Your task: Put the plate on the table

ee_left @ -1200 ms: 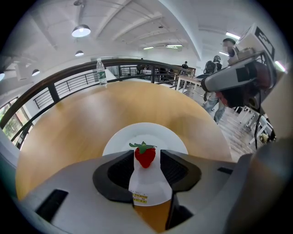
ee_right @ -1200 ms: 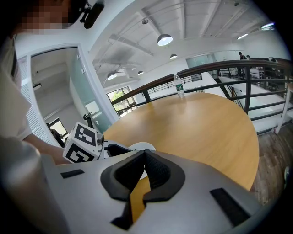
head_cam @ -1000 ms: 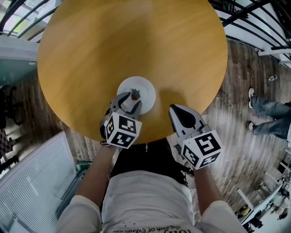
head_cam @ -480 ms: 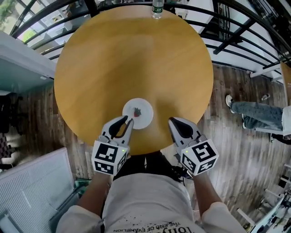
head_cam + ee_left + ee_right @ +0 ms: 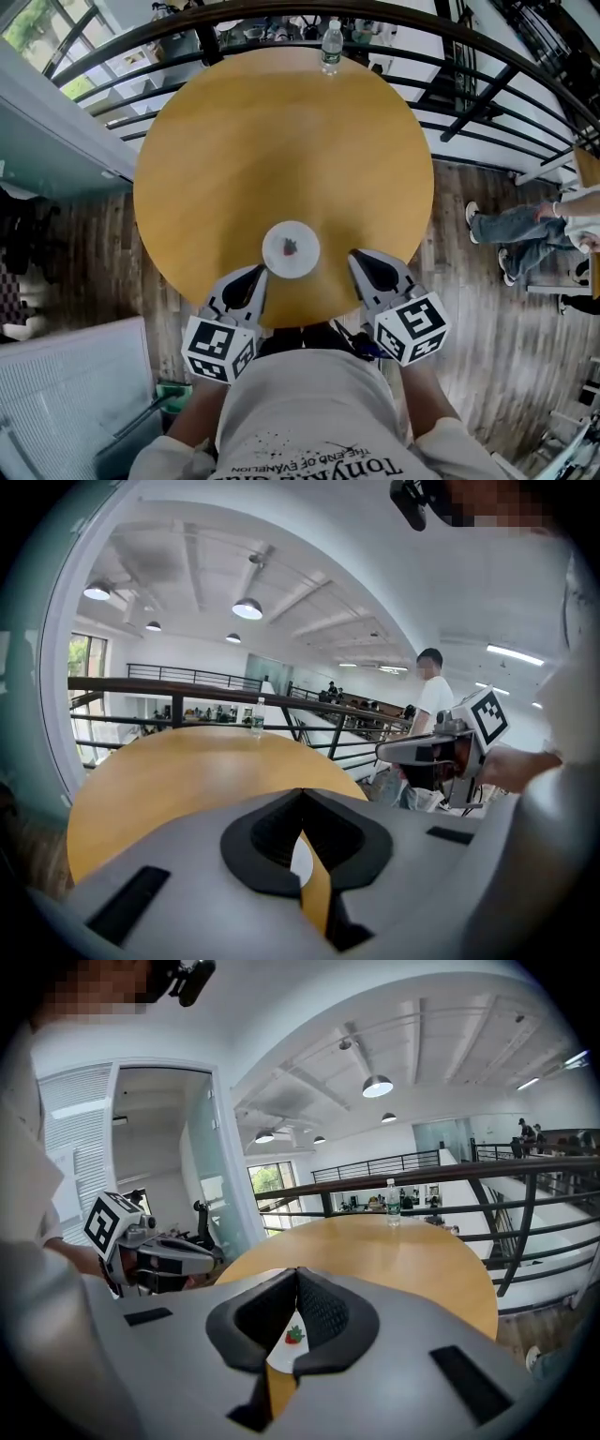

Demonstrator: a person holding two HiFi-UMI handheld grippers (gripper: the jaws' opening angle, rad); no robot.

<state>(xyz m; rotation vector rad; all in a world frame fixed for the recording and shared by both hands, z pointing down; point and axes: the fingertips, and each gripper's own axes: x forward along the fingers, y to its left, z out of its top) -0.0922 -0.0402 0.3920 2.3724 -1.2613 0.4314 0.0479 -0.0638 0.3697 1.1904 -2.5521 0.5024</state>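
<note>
Round wooden table (image 5: 281,141) on a railed gallery, with the white plate (image 5: 291,249) lying flat on it.

Left gripper (image 5: 302,797): jaws closed tip to tip with nothing between them, near and to the left of the plate, not touching it. Right gripper (image 5: 297,1274): jaws likewise closed and empty, near and to the right of the plate, also apart from it. The plate has a small red strawberry-like mark at its centre and sits just inside the table edge nearest the person. A water bottle (image 5: 330,45) stands far beyond the plate at the opposite rim. The placing appears complete. Probable hazard: with the plate so close to that edge, a forward swing of either gripper, or the body bumping the table, could push it off.
</note>
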